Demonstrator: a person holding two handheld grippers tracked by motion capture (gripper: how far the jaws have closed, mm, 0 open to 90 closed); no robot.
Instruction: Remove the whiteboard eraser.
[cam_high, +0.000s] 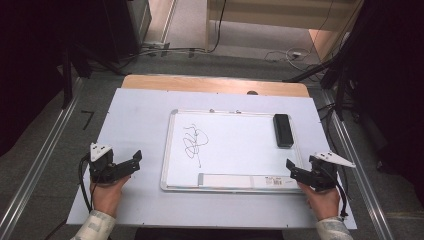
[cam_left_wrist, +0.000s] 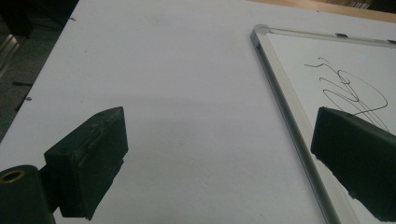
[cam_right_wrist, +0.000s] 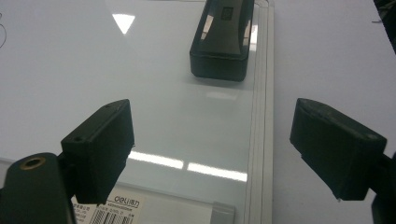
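A whiteboard (cam_high: 235, 150) is laid at the centre of the table (cam_high: 135, 120), a black scribble (cam_high: 194, 141) on it. A black eraser (cam_high: 283, 130) is seen at its 2 o'clock corner. Left gripper (cam_high: 131, 162) at 9 o'clock and right gripper (cam_high: 292, 169) at 4 o'clock are held with jaws spread wide, nothing between them.

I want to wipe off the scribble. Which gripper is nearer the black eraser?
The right gripper: the eraser lies at the whiteboard's right edge, just ahead of its open jaws. The left gripper sits off the board's left side.
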